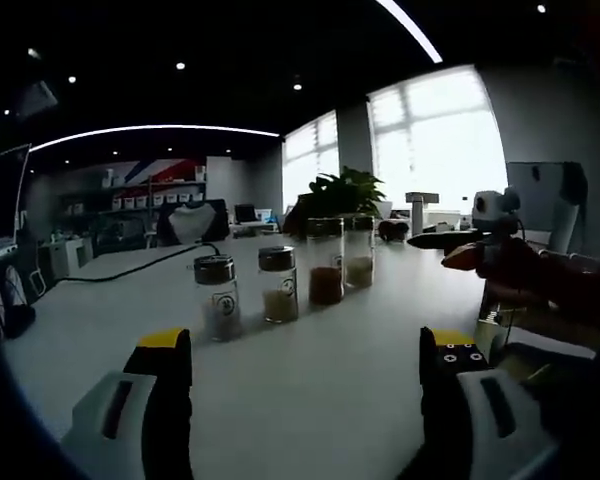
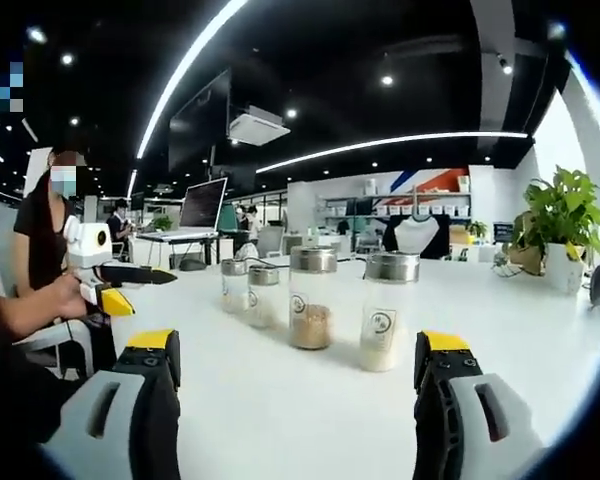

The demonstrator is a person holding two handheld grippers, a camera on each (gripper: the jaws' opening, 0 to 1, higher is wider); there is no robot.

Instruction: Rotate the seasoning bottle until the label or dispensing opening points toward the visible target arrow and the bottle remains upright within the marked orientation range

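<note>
Left gripper (image 1: 305, 365) held with jaws wide apart, gripping nothing; right gripper (image 2: 295, 365) likewise spread and empty. Stood upright on the white table (image 1: 310, 400): four seasoning bottles (image 1: 217, 297) in a row, well beyond both sets of tips, untouched. Seen from the right gripper view, nearest bottle (image 2: 388, 311) just left of the right jaw

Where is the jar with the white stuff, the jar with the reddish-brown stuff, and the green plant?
Jar of white seasoning (image 1: 218, 300), left gripper view, on its glass body.
Jar of reddish-brown seasoning (image 1: 326, 283), left gripper view, on the seasoning inside.
Potted plant (image 2: 562, 212), right gripper view, on its leaves.
</note>
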